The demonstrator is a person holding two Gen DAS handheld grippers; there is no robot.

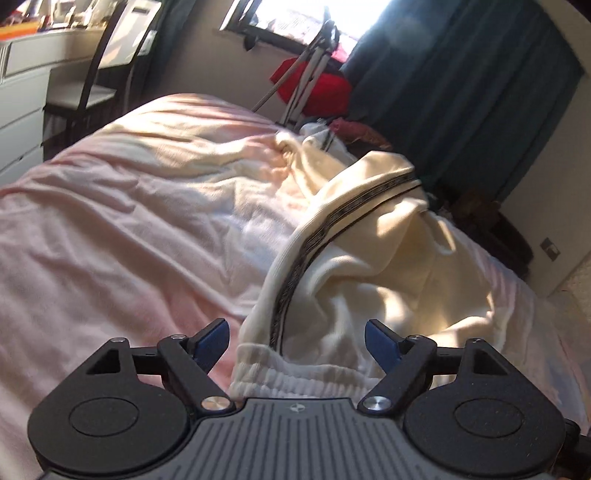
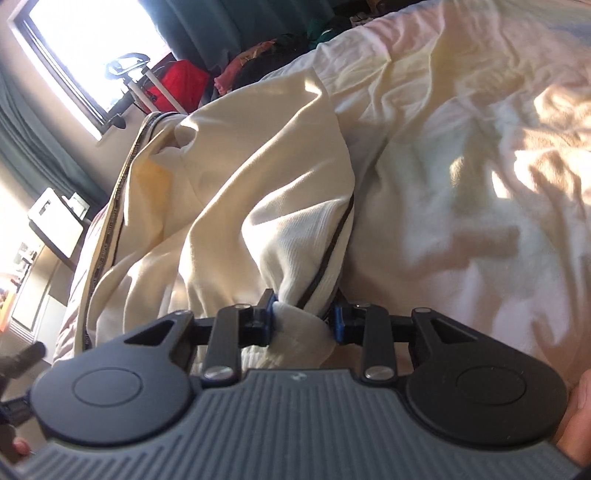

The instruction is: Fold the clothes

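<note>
Cream trousers (image 1: 369, 258) with a dark patterned side stripe lie crumpled on the right part of a bed covered by a pale pink sheet (image 1: 129, 221). Their ribbed elastic waistband (image 1: 295, 373) lies between the jaws of my left gripper (image 1: 295, 343), which is open and holds nothing. In the right wrist view the same trousers (image 2: 240, 184) rise in a bunched heap. My right gripper (image 2: 303, 317) is shut on a pinched fold of the cream cloth near the dark stripe.
A window (image 1: 295, 18) and dark teal curtains (image 1: 461, 92) stand beyond the bed. A red bag (image 1: 317, 88) and a white frame lean under the window. A black chair (image 1: 88, 92) and white drawers (image 1: 18, 110) stand at the left. The sheet (image 2: 461, 184) spreads wrinkled to the right.
</note>
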